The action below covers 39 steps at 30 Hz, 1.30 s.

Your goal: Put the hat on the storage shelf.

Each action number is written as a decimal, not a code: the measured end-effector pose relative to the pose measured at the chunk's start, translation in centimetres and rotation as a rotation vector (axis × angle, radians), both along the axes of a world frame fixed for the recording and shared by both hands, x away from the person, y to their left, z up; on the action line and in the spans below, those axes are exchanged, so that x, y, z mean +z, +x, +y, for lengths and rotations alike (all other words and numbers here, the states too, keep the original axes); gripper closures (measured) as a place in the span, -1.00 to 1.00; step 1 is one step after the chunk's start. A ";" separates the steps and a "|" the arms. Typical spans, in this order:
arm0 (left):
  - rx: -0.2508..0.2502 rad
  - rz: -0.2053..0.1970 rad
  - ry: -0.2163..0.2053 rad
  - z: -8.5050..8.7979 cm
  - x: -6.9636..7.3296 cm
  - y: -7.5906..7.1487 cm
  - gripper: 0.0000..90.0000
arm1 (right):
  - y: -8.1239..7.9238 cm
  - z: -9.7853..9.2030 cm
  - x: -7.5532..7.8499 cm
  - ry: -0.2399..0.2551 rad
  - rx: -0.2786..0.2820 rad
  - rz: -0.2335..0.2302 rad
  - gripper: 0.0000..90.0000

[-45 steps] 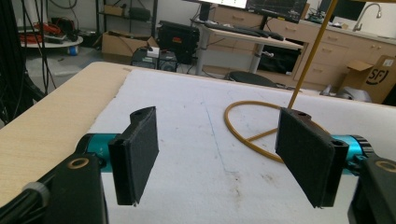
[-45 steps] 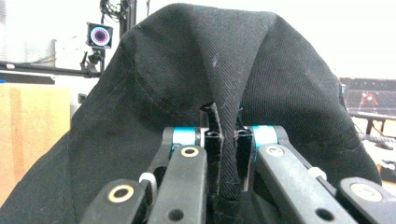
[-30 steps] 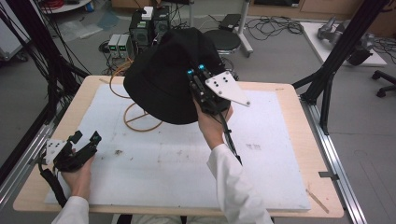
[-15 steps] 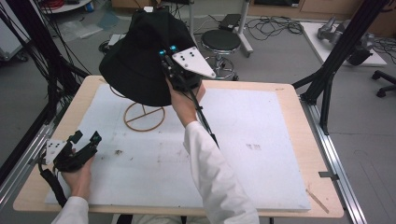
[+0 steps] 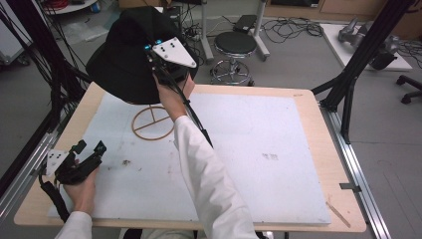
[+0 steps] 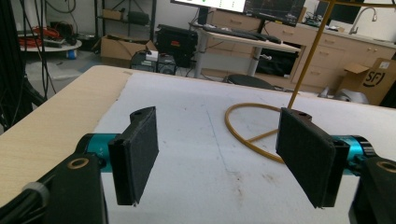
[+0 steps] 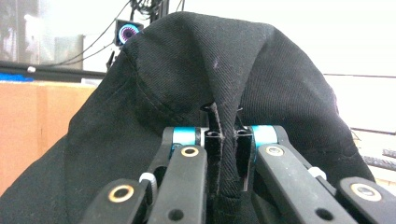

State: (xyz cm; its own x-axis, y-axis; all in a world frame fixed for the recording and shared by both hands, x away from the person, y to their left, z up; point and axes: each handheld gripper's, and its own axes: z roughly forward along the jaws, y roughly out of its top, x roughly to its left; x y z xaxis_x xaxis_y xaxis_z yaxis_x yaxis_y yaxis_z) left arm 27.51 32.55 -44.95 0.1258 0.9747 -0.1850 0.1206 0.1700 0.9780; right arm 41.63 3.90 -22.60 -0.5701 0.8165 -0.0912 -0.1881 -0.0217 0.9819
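A black bucket hat [image 5: 130, 55] hangs in the air over the table's far left corner, held by its brim. My right gripper [image 5: 161, 64] is shut on that brim, and in the right gripper view the black fabric [image 7: 205, 93] is pinched between the two pads [image 7: 227, 140]. Below the hat a gold wire stand [image 5: 152, 122] rests on the white mat, its ring base flat and its thin post [image 6: 308, 51] rising upward. My left gripper [image 5: 88, 148] rests near the table's front left, open with nothing between its pads [image 6: 137, 154].
A white mat [image 5: 259, 149] covers most of the wooden table [image 5: 308, 102]. A black stool [image 5: 235, 45] stands beyond the far edge. Black frame posts [image 5: 358, 55] rise at the table's right and left sides. Boxes and desks sit in the background.
My right gripper has carried the hat leftward and away, from over the table's middle to above the wire stand. The left gripper has stayed put.
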 end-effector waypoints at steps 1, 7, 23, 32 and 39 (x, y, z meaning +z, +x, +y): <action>-0.002 0.002 0.004 0.0 0.0 0.0 -0.34 | 0.2 0.2 -0.2 -0.001 0.003 0.008 0.95; -0.006 0.002 0.003 -0.2 0.0 0.2 -0.34 | 0.8 1.5 -1.6 -0.046 0.016 0.061 0.95; 0.001 -0.001 0.012 -0.1 0.0 0.2 -0.34 | 1.0 2.3 -4.8 -0.102 0.093 0.148 0.94; -0.008 -0.005 0.015 -0.3 0.1 0.1 -0.33 | 1.2 1.8 -5.0 -0.108 0.139 0.183 0.88; -0.012 -0.006 0.014 -0.4 0.1 0.0 -0.33 | 1.3 1.9 -5.2 -0.117 0.154 0.194 0.70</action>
